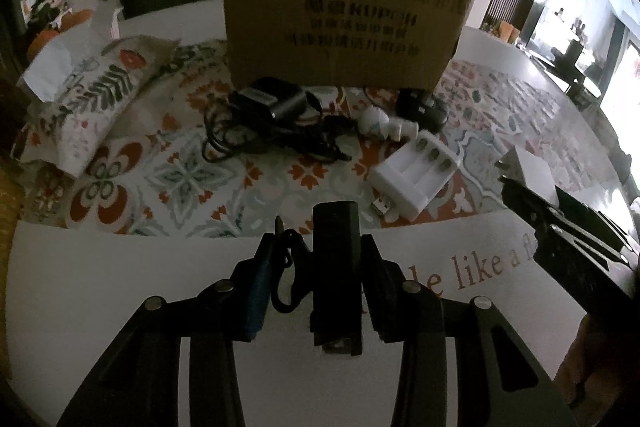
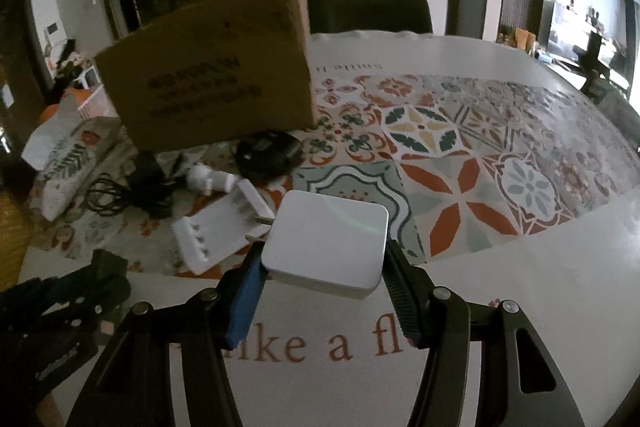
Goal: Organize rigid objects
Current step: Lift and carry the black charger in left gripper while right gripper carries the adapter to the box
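Here, black charger (image 1: 335,267) lengthwise along left claw (image 1: 318,251).

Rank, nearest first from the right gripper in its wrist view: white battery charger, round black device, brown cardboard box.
From the right gripper:
1. White battery charger, just left of the fingers.
2. Round black device, farther back, left of centre.
3. Brown cardboard box, rearmost, upper left.

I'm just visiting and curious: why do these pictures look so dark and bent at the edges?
Left wrist view: dim indoors, bright window glare at right, black corners and curved table edge from the fisheye lens; the box print is smeared, and the black block in the left gripper is almost a silhouette. Right wrist view: same curving; the white charger in the right gripper is sharp with a faint sheen.
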Tool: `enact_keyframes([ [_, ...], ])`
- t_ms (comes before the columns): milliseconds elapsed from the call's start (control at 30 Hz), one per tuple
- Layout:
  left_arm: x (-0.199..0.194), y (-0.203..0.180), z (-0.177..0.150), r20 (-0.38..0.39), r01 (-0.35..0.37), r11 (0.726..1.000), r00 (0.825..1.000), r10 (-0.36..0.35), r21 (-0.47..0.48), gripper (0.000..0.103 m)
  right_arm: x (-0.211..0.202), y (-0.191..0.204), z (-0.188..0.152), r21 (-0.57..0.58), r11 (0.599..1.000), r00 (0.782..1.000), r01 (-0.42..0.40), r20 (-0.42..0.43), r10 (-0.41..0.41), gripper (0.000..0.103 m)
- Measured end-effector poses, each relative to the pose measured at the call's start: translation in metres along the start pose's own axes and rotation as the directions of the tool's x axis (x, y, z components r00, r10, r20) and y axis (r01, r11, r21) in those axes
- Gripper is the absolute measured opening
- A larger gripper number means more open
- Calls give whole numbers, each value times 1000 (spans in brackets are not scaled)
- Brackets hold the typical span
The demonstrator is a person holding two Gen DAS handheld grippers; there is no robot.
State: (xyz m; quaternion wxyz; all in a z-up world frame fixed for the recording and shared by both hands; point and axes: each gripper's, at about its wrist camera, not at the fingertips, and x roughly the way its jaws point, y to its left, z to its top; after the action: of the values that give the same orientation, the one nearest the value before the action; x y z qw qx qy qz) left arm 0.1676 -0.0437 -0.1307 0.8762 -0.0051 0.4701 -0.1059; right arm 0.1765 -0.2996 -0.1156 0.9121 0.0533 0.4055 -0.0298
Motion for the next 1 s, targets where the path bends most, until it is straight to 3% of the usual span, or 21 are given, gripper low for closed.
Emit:
enact_keyframes([
  [400,-42,5,17,115,2,1000,993,-3,8,40,-38,19,14,-45,999,995,-27,93,31,59],
  [1000,-84,2,73,278,-14,999,961,0,49,40,-72,32,66,-70,997,968,-42,245,58,59],
])
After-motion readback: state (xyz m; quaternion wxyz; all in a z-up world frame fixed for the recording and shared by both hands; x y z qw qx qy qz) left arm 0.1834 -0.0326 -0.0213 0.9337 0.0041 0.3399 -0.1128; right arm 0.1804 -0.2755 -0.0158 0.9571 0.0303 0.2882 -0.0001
